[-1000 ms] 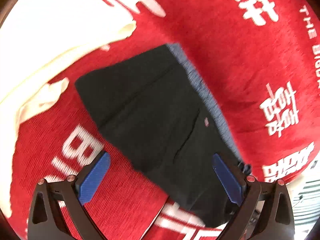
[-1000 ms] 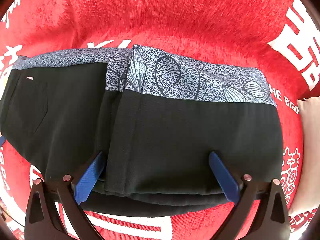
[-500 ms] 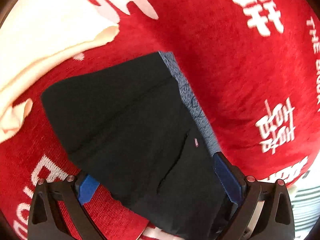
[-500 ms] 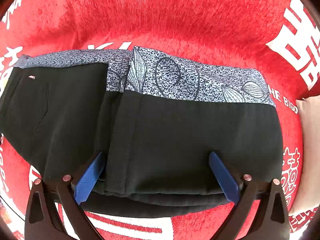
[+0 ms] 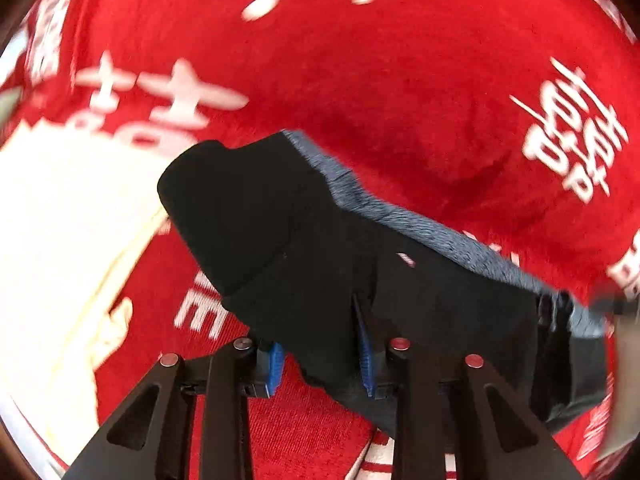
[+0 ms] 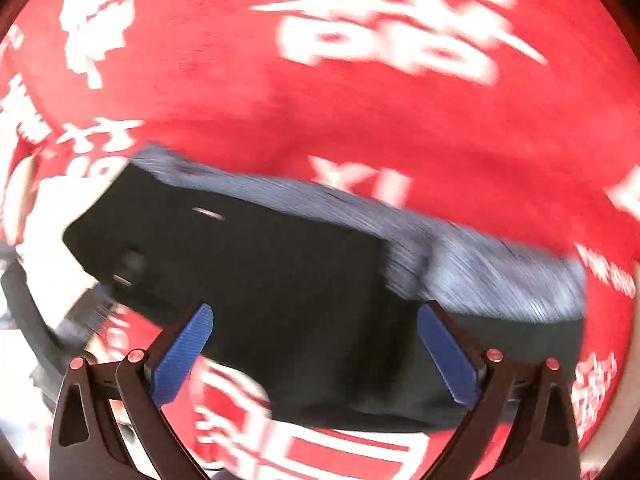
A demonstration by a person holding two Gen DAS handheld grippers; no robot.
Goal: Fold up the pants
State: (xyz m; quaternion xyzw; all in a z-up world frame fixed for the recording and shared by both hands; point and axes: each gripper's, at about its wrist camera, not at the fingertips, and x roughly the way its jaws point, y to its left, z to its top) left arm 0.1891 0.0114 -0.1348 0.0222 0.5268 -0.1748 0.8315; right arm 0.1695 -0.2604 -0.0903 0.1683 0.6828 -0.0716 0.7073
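Two grippers are being used on the pants, lying mostly folded on a red cloth: the left gripper is being closed on a black edge, the right gripper is being held wide open, empty. One fold is judged left. A cream cloth is being seen beside.

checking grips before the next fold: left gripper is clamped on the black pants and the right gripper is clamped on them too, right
Not quite. The left gripper is clamped on the black pants, but the right wrist view shows the right gripper open, its fingers spread wide with the pants between them.
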